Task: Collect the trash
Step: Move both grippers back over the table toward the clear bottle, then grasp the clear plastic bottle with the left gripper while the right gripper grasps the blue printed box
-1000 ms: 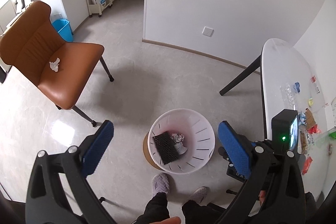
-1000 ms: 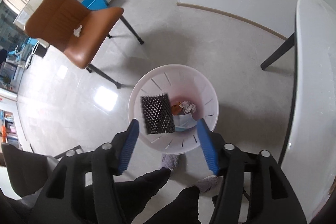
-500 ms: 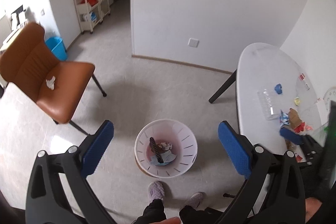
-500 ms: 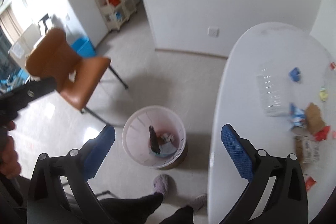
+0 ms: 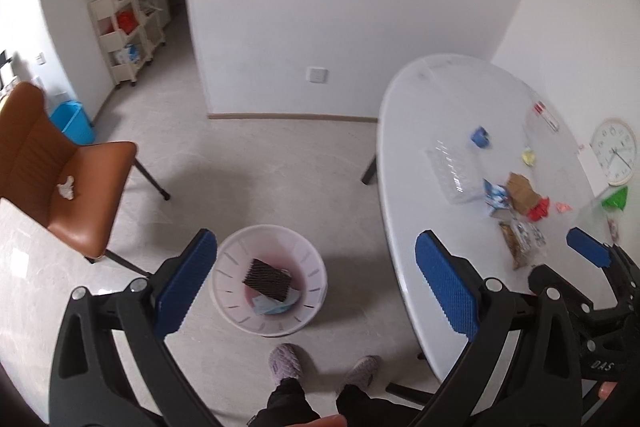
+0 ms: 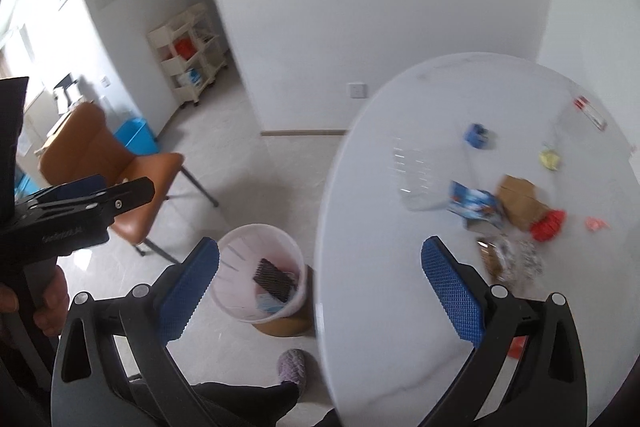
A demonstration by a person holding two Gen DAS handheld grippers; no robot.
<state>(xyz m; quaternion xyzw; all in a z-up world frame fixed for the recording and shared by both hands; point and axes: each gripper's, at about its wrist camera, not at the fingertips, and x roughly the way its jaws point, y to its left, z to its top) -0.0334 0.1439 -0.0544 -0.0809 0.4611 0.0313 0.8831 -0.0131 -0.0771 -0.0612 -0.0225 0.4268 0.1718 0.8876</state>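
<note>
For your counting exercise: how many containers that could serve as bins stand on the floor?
2. A white wastebasket stands beside the table; a blue bin stands behind the brown chair. Others may be hidden.

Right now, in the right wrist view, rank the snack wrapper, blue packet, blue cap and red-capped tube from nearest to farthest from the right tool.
1. Snack wrapper, just ahead of the right tool, to its right.
2. Blue packet, mid-table.
3. Blue cap, farther back.
4. Red-capped tube, far right edge.
</note>
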